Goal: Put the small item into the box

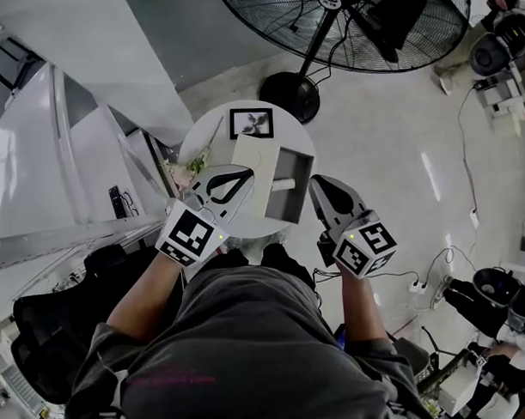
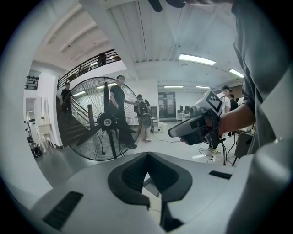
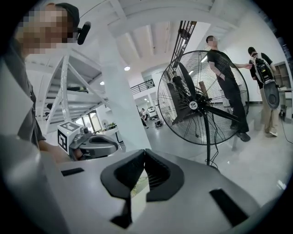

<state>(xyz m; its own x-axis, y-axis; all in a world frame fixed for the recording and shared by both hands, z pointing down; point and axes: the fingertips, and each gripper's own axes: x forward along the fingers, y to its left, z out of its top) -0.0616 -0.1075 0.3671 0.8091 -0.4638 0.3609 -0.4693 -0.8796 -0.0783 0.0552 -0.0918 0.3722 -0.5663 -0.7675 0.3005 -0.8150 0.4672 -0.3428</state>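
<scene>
A white box [image 1: 298, 188] stands open on the small round table [image 1: 210, 136], its lid [image 1: 250, 162] folded back to the left. A small white piece [image 1: 281, 185] shows at the box's left wall; I cannot tell what it is. My left gripper [image 1: 247, 173] hovers over the lid with its jaws together and nothing between them [image 2: 147, 156]. Just right of the box, my right gripper [image 1: 316, 185] is also shut and empty [image 3: 145, 151]. Each gripper sees the other held up beside it: the right gripper [image 2: 192, 128] and the left gripper [image 3: 91, 146].
A framed picture [image 1: 251, 123] stands at the table's far side, and a sprig of flowers [image 1: 195, 164] at its left. A big floor fan [image 1: 342, 21] stands behind the table. White staircase panels [image 1: 72, 159] rise to the left. Several people stand near the fan [image 2: 120, 109].
</scene>
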